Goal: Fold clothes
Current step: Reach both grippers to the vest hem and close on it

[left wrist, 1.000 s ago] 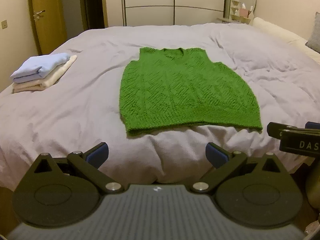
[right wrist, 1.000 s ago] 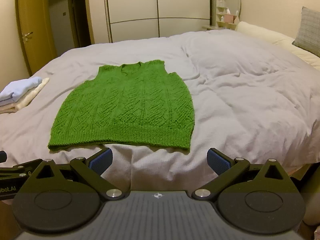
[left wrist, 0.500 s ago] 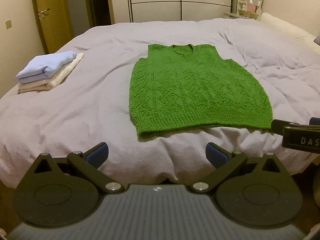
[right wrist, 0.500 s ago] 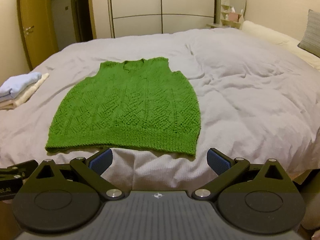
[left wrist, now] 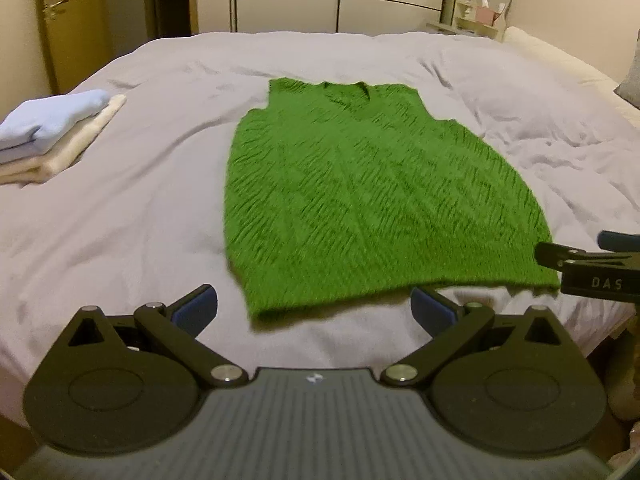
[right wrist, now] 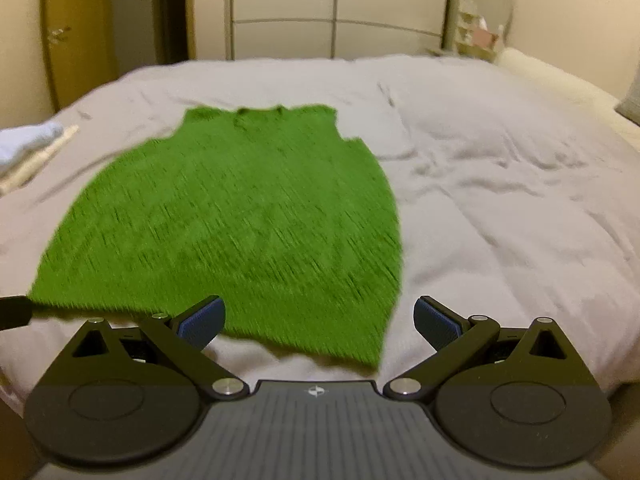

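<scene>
The left tongs point(left wrist: 314, 306) are standing wide apart and holding nothing, and the right tongs point(right wrist: 318, 318) are standing just the same, both hanging low over the near edge of the bed point(left wrist: 120, 208). Over the last second both have been pushing forward and lower: the green vest point(left wrist: 360, 192) is filling more of each view than it was, and its hem is now sitting right between the blue tips where bare sheet was showing before. Both views are smearing with that motion. I am reading this as the end of the approach, so the fold itself is not yet starting and a grab at the hem is probably coming next. The vest is lying flat and face up in the middle of the bed, neck at the far end, hem nearest the tongs. Its left hem corner is lying just ahead of the left tongs, and its right hem corner is lying just ahead of the right tongs. Further out, a folded stack point(left wrist: 52, 136) is resting near the bed's left edge, well apart from the vest.
</scene>
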Motion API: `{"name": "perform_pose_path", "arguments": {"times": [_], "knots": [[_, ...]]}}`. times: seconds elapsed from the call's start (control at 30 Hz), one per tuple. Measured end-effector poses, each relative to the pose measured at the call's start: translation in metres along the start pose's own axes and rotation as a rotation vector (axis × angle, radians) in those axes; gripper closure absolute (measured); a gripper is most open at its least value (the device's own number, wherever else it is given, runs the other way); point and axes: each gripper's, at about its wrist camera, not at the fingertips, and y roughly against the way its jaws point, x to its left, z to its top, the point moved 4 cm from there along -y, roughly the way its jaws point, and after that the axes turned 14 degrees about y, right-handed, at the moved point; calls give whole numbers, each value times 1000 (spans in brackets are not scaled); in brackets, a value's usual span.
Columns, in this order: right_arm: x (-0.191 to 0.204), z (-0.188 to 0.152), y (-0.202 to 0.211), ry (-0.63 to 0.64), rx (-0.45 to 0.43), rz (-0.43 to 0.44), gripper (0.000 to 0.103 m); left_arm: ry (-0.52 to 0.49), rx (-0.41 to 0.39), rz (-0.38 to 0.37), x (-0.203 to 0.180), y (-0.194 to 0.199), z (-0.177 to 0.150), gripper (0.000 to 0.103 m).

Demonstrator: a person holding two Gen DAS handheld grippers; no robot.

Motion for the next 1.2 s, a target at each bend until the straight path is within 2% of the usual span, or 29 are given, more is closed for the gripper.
{"name": "perform_pose_path", "arguments": {"times": [0.1,0.13,0.2,0.33,0.53,0.6,0.67,0.7,0.77,0.8,0.87,0.9,1.1,1.2], "knots": [[3,9,-14,39,-33,48,0,-12,8,8,-2,-19,10,1],[3,10,-23,46,-19,62,0,-14,15,7,-2,-24,13,1],[1,13,-39,58,6,90,0,-7,32,-13,0,-37,21,1],[-15,29,-59,9,-28,163,0,9,65,-70,2,-60,39,3],[-31,63,-107,85,-19,221,1,-109,98,-170,-11,-106,77,14],[-41,77,-127,99,-27,258,11,-135,108,-199,-12,-124,94,17],[-54,93,-149,96,-36,307,13,-150,112,-227,-11,-144,113,17],[-61,101,-160,95,-41,332,18,-154,115,-244,-10,-156,124,18],[-74,116,-183,98,-39,366,25,-162,121,-279,-7,-179,141,24],[-80,123,-198,106,-30,373,34,-166,129,-290,-6,-192,149,25],[-91,134,-229,122,5,380,46,-169,154,-293,-4,-219,164,34],[-95,139,-244,128,24,382,50,-168,168,-288,-2,-232,170,35],[-115,177,-310,143,30,371,52,-135,182,-256,7,-307,226,36],[-123,201,-342,126,18,361,52,-106,175,-240,13,-336,255,27]]}}
